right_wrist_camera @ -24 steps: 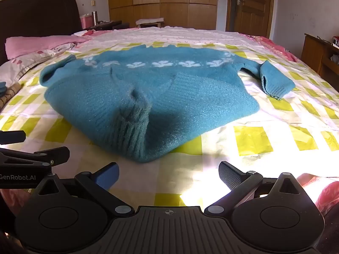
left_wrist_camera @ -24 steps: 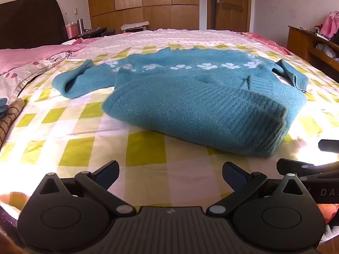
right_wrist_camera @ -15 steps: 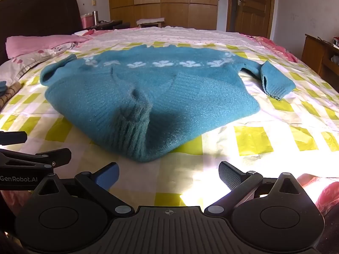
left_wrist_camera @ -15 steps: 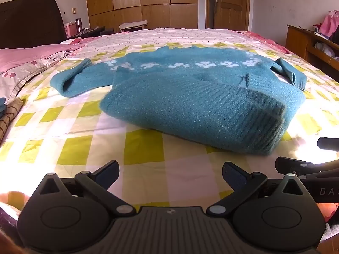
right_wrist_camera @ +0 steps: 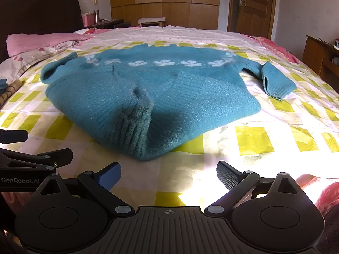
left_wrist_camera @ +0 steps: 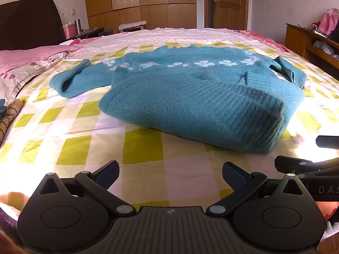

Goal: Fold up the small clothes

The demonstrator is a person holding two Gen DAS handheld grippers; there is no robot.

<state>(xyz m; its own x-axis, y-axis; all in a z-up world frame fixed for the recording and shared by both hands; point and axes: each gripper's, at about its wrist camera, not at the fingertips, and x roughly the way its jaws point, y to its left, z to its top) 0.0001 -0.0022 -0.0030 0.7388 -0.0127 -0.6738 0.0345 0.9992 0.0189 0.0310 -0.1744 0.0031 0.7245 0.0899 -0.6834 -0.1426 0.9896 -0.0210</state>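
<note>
A fuzzy teal knitted sweater (left_wrist_camera: 190, 99) with a band of white flower motifs lies on a bed covered by a yellow-green and white checked sheet (left_wrist_camera: 70, 150). Its near part is doubled back over the body, forming a thick rounded fold with the ribbed hem (left_wrist_camera: 262, 116) on top at the near right in the left wrist view. In the right wrist view the same sweater (right_wrist_camera: 169, 89) shows a puckered ridge of ribbed knit (right_wrist_camera: 137, 114) standing up at the near centre of the fold. One sleeve (left_wrist_camera: 72, 80) extends to the far left; the other sleeve (right_wrist_camera: 273, 80) lies bent at the far right, its cuff turned toward the near side.

The left gripper (left_wrist_camera: 170, 174) hovers over the sheet on the near side of the sweater, fingers spread wide and empty, apart from the fabric. The right gripper (right_wrist_camera: 168, 174) is likewise near of the fold, fingers wide apart and holding nothing. Each gripper appears at the edge of the other's view.

A pink pillow (right_wrist_camera: 40, 42) lies at the far left beside a dark headboard (left_wrist_camera: 29, 23). A wooden wardrobe (left_wrist_camera: 139, 2) and wooden door (right_wrist_camera: 252, 4) line the far wall.
</note>
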